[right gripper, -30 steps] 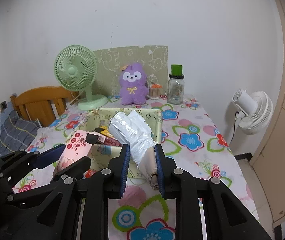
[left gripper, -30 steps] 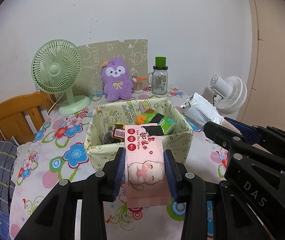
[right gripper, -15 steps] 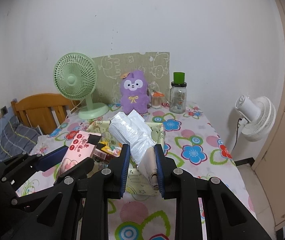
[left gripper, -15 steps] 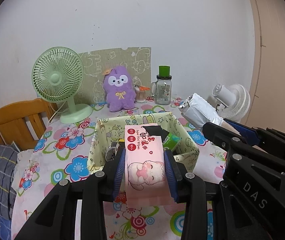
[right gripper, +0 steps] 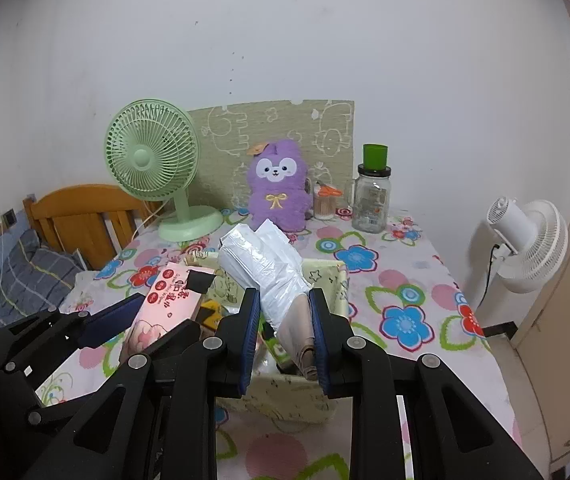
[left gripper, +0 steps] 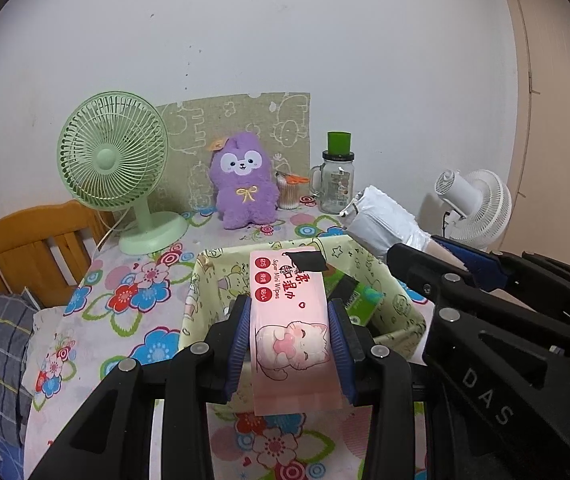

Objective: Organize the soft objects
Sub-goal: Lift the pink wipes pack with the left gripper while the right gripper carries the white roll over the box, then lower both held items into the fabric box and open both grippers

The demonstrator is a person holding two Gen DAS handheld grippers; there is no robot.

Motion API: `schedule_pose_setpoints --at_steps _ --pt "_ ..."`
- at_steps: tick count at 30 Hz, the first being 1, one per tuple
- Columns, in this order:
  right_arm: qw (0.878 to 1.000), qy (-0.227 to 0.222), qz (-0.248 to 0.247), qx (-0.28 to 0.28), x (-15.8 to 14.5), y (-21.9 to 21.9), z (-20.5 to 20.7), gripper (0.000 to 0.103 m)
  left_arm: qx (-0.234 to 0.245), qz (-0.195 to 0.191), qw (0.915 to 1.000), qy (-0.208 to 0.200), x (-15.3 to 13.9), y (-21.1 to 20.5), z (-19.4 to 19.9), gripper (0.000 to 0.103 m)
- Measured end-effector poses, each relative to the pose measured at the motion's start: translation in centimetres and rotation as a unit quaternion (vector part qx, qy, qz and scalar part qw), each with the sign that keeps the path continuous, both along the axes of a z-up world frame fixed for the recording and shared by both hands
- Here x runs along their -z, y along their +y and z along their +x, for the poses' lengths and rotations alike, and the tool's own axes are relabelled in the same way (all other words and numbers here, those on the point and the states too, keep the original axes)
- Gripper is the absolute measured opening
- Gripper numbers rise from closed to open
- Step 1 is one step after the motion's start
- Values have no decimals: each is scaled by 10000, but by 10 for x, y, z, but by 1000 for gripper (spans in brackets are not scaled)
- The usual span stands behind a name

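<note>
Left wrist view first: the left gripper (left gripper: 290, 338) has its fingers (left gripper: 238, 342) clamped on a pink pack of wet wipes (left gripper: 291, 332), which sticks forward over the near rim of the pale green fabric basket (left gripper: 193, 312). Below it lies the flowered bench (left gripper: 133, 304), and the pack hangs clear of the cloth. Inside the basket a green packet (left gripper: 359, 294) shows beside the pack's far end. Further right in this view the right gripper carries a white plastic-wrapped bundle (left gripper: 385, 220), which juts out above the basket's right corner.

Right wrist view, from the left again: the wipes pack (right gripper: 169, 300) is seen aslant over the basket's left side, and the right gripper (right gripper: 283, 332) has its fingers (right gripper: 249, 332) squeezed tight on the white bundle (right gripper: 263, 268), with a beige folded end at the grip. The bundle's free end reaches up and away over the basket's opening (right gripper: 335, 276). At the back of the bench stand a green fan (right gripper: 151, 160), a purple plush toy (right gripper: 277, 186) and a glass jar (right gripper: 373, 200), all well apart from the basket.

The step in hand looks like the carry to the basket, both soft packs held at once. Next, each hand probably needs to lower its load into free room among what already lies inside, then part its fingers. The bundle is limp and long, so it may flop over the rim unless it is set well in.
</note>
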State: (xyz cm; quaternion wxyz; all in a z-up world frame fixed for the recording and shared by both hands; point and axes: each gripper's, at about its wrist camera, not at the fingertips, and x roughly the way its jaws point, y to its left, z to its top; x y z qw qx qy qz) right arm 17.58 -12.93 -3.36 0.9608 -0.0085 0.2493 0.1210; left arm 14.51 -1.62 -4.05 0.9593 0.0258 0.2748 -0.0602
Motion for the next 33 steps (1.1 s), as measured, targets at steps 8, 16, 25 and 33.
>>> schedule_pose_setpoints --at_steps 8,16,25,33 --pt "9999 76 123 -55 5 8 24 27 -128 -110 9998 104 4 7 20 39" --pt "9994 246 190 -141 17 15 47 27 -191 -178 9994 227 14 12 40 39" --pt "9972 597 283 -345 32 26 70 33 -230 -236 9986 402 26 16 57 39" --pt "9988 493 46 -56 33 31 67 75 -263 -193 9983 486 33 19 62 39"
